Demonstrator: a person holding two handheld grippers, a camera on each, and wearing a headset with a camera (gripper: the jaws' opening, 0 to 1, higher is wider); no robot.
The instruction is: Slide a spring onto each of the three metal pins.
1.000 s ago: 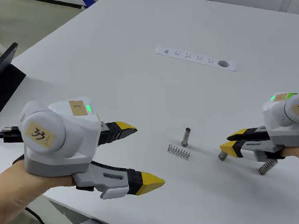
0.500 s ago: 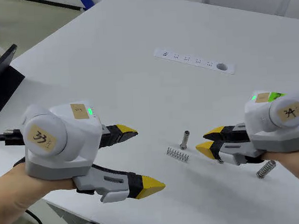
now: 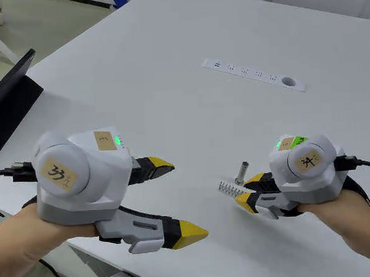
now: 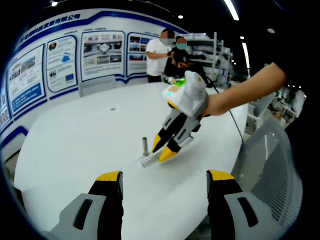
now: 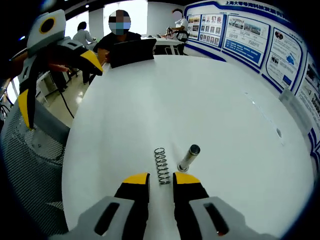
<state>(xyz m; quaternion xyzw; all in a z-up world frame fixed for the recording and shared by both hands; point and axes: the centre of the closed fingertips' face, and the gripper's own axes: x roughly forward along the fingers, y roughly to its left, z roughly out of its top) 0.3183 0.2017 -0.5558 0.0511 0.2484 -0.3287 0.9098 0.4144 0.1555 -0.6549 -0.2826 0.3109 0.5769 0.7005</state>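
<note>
The left gripper (image 3: 187,200), a white-bodied tool with black, yellow-tipped jaws, sits at the lower left of the head view with its jaws spread wide and nothing between them. A tan sticker on its round end cap (image 3: 57,171) carries handwriting that starts "33", and the rest is too small to read. A green light glows on top of its body.

At the lower right of the head view is the right gripper (image 3: 244,191), of the same make. Its cap sticker (image 3: 309,160) reads like "3A". Its jaws are only narrowly apart and point at the small grey wire coil spring (image 3: 227,189), which lies flat on the white bench (image 3: 170,84).

In the right gripper view the spring (image 5: 161,166) runs straight up from the gap between the yellow tips (image 5: 161,179). Its near end is between them with a sliver of bench on either side, so it does not look clamped. The short upright metal pin (image 5: 189,157) stands just right of the spring, bare. The left gripper (image 5: 57,82) hangs at the upper left of that view.

In the left gripper view, its own jaws (image 4: 165,176) frame the right gripper (image 4: 162,151) mid-frame, with the spring (image 4: 149,160) at its tips and the pin (image 4: 145,145) just above.

A white power strip (image 3: 254,74) lies flush in the bench at the upper right of the head view, and a black monitor (image 3: 11,103) stands at the left edge. Blue-trimmed wall boards (image 4: 65,60) bear printing too small to read.
</note>
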